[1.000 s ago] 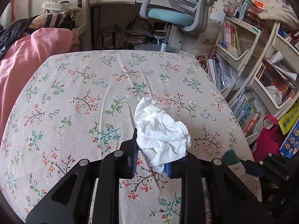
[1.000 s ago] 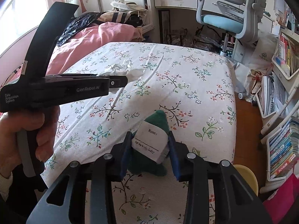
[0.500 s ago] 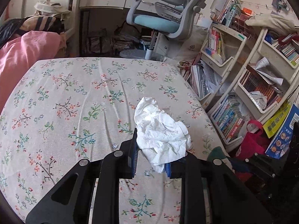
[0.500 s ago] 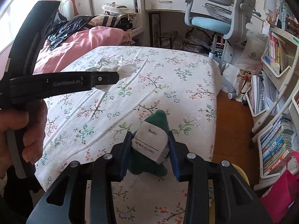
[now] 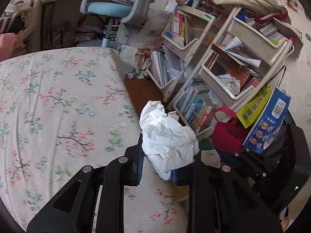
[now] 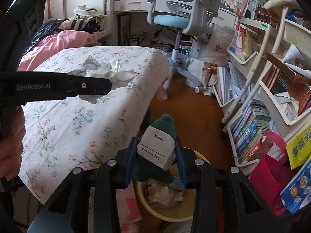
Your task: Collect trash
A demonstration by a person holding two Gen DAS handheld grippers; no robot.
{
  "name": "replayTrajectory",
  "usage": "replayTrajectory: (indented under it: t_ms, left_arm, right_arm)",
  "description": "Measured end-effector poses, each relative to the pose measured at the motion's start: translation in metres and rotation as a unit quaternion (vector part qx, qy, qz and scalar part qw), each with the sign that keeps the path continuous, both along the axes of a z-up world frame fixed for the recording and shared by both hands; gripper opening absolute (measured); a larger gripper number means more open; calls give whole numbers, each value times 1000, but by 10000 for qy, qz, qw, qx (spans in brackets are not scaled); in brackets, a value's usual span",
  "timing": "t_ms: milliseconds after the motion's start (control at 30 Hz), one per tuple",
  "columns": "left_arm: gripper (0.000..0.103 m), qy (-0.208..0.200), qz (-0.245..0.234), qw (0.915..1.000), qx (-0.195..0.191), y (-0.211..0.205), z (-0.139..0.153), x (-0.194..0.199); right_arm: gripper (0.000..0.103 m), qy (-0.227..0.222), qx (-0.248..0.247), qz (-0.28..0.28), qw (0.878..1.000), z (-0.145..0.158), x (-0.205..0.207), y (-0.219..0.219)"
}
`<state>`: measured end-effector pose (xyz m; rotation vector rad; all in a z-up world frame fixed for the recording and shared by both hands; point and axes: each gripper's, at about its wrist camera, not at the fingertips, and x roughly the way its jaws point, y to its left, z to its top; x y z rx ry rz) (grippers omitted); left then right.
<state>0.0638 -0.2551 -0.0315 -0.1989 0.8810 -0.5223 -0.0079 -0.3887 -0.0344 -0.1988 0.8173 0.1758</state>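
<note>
Tissue (image 5: 167, 141) clamped in L gripper (image 5: 157, 167) jaws.

This is a bedroom in a home, also used for study. A bed with a floral sheet (image 6: 77, 120) and a pink quilt (image 6: 58, 42) fills one side. A blue-seated desk chair (image 6: 175, 21) stands at a white desk (image 6: 132, 3). Crowded white book racks (image 5: 223, 81) line the wall, with bags on the wooden floor (image 6: 190, 112) and a yellow waste bin (image 6: 171, 213).
</note>
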Motion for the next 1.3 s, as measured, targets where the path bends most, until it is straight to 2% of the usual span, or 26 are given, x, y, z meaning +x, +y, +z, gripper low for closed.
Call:
replayTrajectory:
  t_ms: [67, 100, 133, 167, 200, 400, 533, 600, 700, 800, 967, 1133, 1300]
  left_arm:
    - [22, 74, -171, 9998, 51, -24, -6, 0]
    - [22, 125, -255, 9996, 93, -36, -10, 0]
    - [22, 179, -296, 9993, 131, -45, -15, 1]
    - [23, 239, -284, 9992, 146, -53, -20, 2]
    - [29, 319, -275, 9990, 123, -59, -23, 4]
    - [45, 436, -111, 9989, 101, -73, -28, 3]
    - [52, 309, 35, 9993, 193, -66, -16, -5]
    - [63, 151, 179, 9993, 286, -59, -5, -14]
    - [74, -107, 409, 9980, 478, -47, 10, -31]
    - [83, -340, 693, 9947, 672, -32, 24, -51]
    - [89, -702, 1138, 9863, 967, -4, 43, -79]
    - [93, -1061, 1491, 9759, 1191, 19, 58, -104]
    - [96, -1182, 1777, 9695, 1204, 38, 66, -123]
  right_arm:
    - [39, 118, -88, -116, 9998, -6, 0, -12]
    - [43, 204, -153, -186, 9995, -10, 1, -17]
    - [54, 239, -214, -289, 9991, -12, 1, -22]
    - [58, 265, -243, -380, 9986, -13, 1, -27]
    - [61, 288, -251, -434, 9983, -14, 0, -31]
    - [66, 194, -185, -584, 9979, -5, -4, -40]
    - [72, 162, -171, -580, 9980, -2, -11, -43]
    - [75, 98, -86, -630, 9979, 3, -15, -45]
    - [78, -33, 231, -838, 9962, 11, -25, -50]
    - [81, -244, 496, -1039, 9930, 15, -41, -49]
    - [90, -877, 571, -1137, 9880, 30, -63, -31]
    - [94, -1448, 493, -1232, 9805, 42, -87, -14]
    - [95, -1983, 194, -1207, 9725, 52, -107, 4]
